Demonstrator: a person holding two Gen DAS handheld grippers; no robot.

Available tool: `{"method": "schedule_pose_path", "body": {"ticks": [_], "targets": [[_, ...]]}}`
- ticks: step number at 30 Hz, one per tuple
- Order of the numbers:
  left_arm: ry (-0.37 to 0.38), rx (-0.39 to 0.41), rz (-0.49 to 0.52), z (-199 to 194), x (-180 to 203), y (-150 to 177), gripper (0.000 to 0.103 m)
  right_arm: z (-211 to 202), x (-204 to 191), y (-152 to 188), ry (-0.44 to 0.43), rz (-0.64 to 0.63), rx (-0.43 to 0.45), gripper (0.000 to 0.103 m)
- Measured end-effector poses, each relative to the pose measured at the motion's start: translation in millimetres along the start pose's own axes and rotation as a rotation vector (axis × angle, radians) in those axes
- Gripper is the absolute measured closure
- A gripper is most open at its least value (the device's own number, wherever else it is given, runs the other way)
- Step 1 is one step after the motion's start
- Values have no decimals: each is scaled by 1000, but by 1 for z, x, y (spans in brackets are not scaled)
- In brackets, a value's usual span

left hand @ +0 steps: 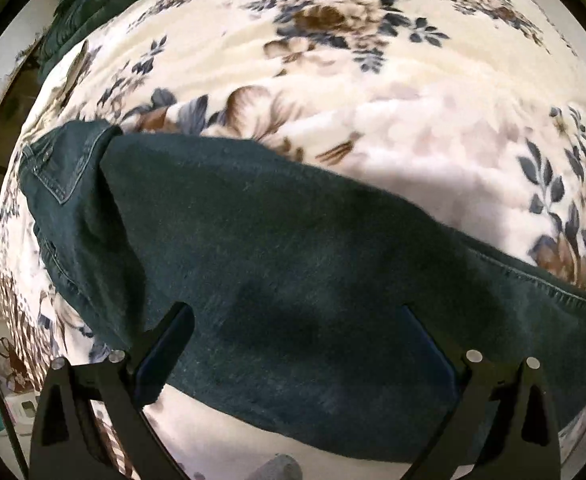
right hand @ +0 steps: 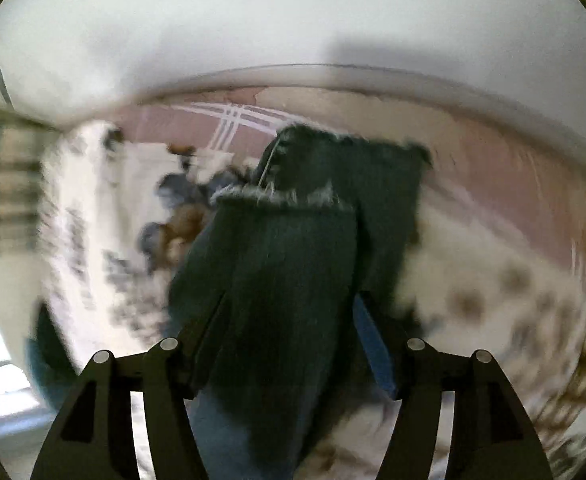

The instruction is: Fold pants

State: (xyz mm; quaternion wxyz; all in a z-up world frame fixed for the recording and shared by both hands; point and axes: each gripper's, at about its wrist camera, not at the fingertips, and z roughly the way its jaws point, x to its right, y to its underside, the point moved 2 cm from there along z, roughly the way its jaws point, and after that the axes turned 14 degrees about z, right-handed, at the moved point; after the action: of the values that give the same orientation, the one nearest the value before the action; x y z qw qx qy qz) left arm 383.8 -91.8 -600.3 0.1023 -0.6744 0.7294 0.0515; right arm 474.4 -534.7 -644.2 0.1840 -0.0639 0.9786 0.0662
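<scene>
Between both grippers' spread fingers, left (left hand: pixel 297 316) and right (right hand: pixel 289 312), lie the pants (left hand: pixel 285 264), ungripped

The pants (left hand: pixel 277 264) lie across the blanket (left hand: pixel 373 92), which covers the bed. In the left wrist view the waist end with its pocket (left hand: pixel 63 168) lies at the left. In the right wrist view the 2 leg hems (right hand: pixel 293 196) lie stacked (one atop the other), beyond them a wall (right hand: pixel 293 20).
</scene>
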Motion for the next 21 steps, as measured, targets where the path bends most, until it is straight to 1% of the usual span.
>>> {"method": "schedule_pose_path", "body": {"ticks": [1,2,3,5,6,7,9,10,11,12,13,14,15,16,17,18,19,20,21], "targets": [[-12,2,5,-2,4,-1,0,10,-7,-2,43,-48,-1,51],[-19,6,10,-4,6,-2,0,15,-9,-5,99,-105,17,92],[-32,12,18,-7,9,-4,0,19,-21,-1,155,-213,63,96],[-43,24,25,-13,8,-8,0,15,-41,15,229,-377,142,96],[-47,33,30,-15,4,-9,0,5,-50,27,233,-455,202,96],[-58,43,35,-18,2,-9,0,-6,-56,36,218,-497,250,96],[-73,68,36,-25,-2,-9,0,-32,-60,46,149,-513,328,96],[-81,81,36,-29,-3,-9,0,-47,-60,48,109,-505,369,96],[-89,87,35,-32,-3,-9,0,-56,-59,45,87,-494,400,96],[-96,94,30,-34,-4,-10,0,-59,-57,39,78,-471,426,96],[-98,102,18,-36,-4,-10,0,-56,-50,31,94,-452,423,96],[-97,105,11,-36,-6,-10,0,-48,-43,21,116,-426,404,95],[-92,108,4,-34,-8,-12,0,-26,-29,6,135,-395,325,95],[-90,109,-2,-33,-8,-12,0,-3,-22,-5,153,-370,227,95],[-90,105,-2,-31,-8,-11,0,17,-18,-15,151,-335,147,93],[-88,100,1,-28,-7,-11,0,31,-9,-26,130,-283,77,92],[-85,100,4,-28,-6,-10,0,34,-7,-32,102,-248,43,92],[-84,104,7,-28,-7,-8,0,32,-7,-37,77,-219,14,84],[-81,111,8,-29,-9,-6,0,29,-7,-39,65,-209,9,61]]}}
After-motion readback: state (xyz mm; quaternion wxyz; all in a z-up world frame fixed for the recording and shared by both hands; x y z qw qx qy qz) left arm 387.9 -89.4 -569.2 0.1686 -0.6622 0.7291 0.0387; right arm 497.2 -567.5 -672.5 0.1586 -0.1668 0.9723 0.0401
